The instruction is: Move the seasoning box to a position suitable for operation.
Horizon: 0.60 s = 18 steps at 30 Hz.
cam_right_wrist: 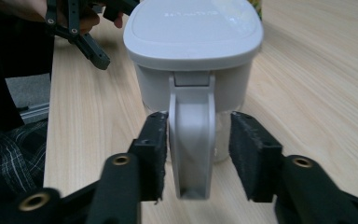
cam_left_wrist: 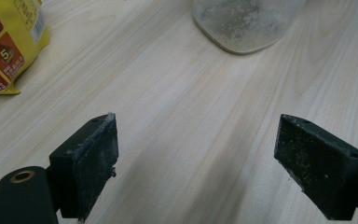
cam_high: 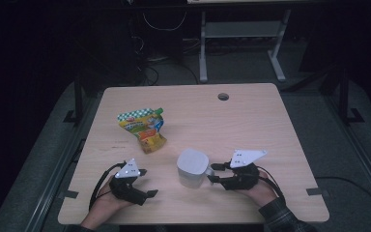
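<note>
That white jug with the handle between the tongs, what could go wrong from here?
1. The right tongs straddle the jug's handle, one pad touching and the other apart, so closing unevenly could twist the jug.
2. A grip on the handle alone might let the jug swing or tip when lifted.
3. The left tongs are open and off to the side, so nothing steadies the jug.

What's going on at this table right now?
A person holds a gripper in each hand. The right gripper has its jaws on either side of the handle of a white lidded jug, one jaw touching, not clamped. The left gripper rests open on the table. A yellow pouch lies behind.
</note>
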Each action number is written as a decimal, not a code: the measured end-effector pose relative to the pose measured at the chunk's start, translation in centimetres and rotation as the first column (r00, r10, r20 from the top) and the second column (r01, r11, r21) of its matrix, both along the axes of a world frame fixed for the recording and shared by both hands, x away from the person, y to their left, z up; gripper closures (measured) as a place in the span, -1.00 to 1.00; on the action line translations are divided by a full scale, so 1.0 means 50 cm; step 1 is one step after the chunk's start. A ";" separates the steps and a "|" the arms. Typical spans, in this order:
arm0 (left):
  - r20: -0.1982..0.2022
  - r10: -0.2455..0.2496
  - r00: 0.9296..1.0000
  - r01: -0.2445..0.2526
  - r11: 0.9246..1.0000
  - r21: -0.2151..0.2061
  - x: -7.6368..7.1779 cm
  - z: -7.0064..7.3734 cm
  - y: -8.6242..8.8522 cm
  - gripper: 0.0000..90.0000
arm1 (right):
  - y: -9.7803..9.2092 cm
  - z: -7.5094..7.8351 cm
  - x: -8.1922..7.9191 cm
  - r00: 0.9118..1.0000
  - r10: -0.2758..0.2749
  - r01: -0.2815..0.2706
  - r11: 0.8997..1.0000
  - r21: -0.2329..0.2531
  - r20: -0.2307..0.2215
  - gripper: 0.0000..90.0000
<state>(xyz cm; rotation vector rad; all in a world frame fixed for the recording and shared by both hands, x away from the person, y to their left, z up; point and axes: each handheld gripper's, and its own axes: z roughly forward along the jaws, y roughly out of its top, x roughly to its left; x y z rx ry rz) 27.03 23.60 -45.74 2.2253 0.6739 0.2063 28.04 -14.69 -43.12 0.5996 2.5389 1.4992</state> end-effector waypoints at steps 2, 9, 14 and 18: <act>-0.003 0.005 1.000 -0.005 1.000 -0.002 -0.001 0.000 0.001 -0.71 | -0.014 0.004 -0.005 1.000 -0.018 0.018 1.000 0.000 -0.008 0.14; 0.000 0.005 1.000 -0.005 1.000 0.002 -0.001 0.001 0.002 -0.71 | -0.046 0.009 -0.038 0.999 -0.038 0.039 0.999 0.019 -0.028 0.52; 0.005 0.003 1.000 -0.003 1.000 0.003 0.000 0.001 0.000 -0.71 | -0.031 0.001 -0.063 0.999 -0.009 0.010 1.000 0.020 -0.031 0.99; 0.002 0.000 1.000 0.000 1.000 0.002 -0.001 0.000 -0.001 -0.71 | -0.004 -0.005 -0.062 0.999 0.018 -0.017 1.000 0.010 -0.034 0.99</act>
